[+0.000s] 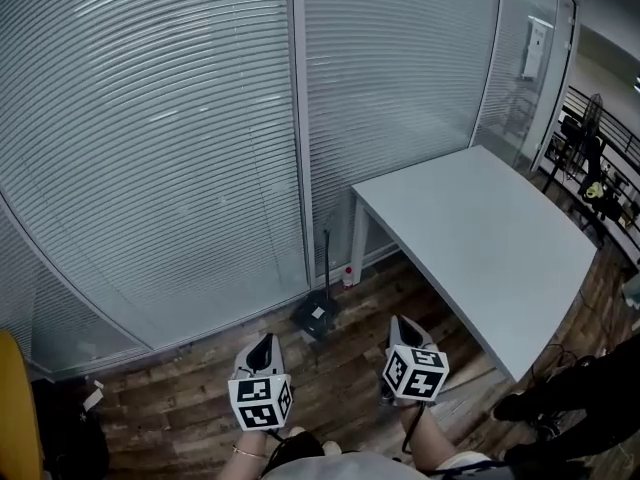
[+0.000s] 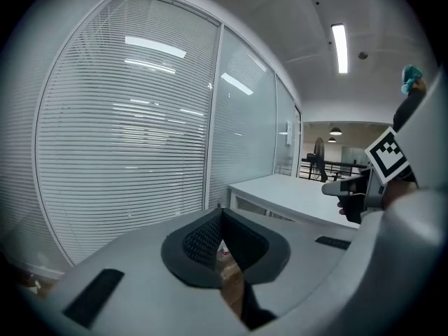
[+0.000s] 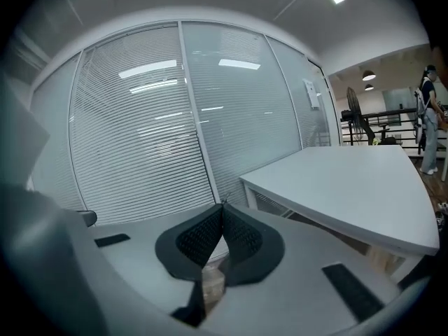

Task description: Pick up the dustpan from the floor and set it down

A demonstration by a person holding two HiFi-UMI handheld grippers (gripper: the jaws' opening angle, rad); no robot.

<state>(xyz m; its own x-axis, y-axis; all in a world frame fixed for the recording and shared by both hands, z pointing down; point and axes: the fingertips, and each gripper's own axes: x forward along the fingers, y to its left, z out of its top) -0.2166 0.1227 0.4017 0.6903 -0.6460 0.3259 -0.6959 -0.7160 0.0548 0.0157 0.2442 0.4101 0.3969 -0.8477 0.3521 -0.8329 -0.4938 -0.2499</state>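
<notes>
The dustpan [image 1: 316, 316] is dark grey with a white label. It sits on the wooden floor against the glass wall, its thin handle [image 1: 325, 258] standing upright. My left gripper [image 1: 265, 341] is shut and empty, low in the head view and a little to the left of the pan, short of it. My right gripper [image 1: 398, 321] is also shut with nothing in it, to the right of the pan and apart from it. In the left gripper view the jaws [image 2: 220, 212] meet at their tips; in the right gripper view the jaws [image 3: 222, 207] meet too. Both hide the dustpan.
A white table [image 1: 480, 238] stands to the right, its leg [image 1: 358, 248] close to the pan. A glass wall with blinds [image 1: 180, 148] runs behind. A small red and white object [image 1: 348, 274] sits by the table leg. A person's dark legs [image 1: 570, 393] are at the right edge.
</notes>
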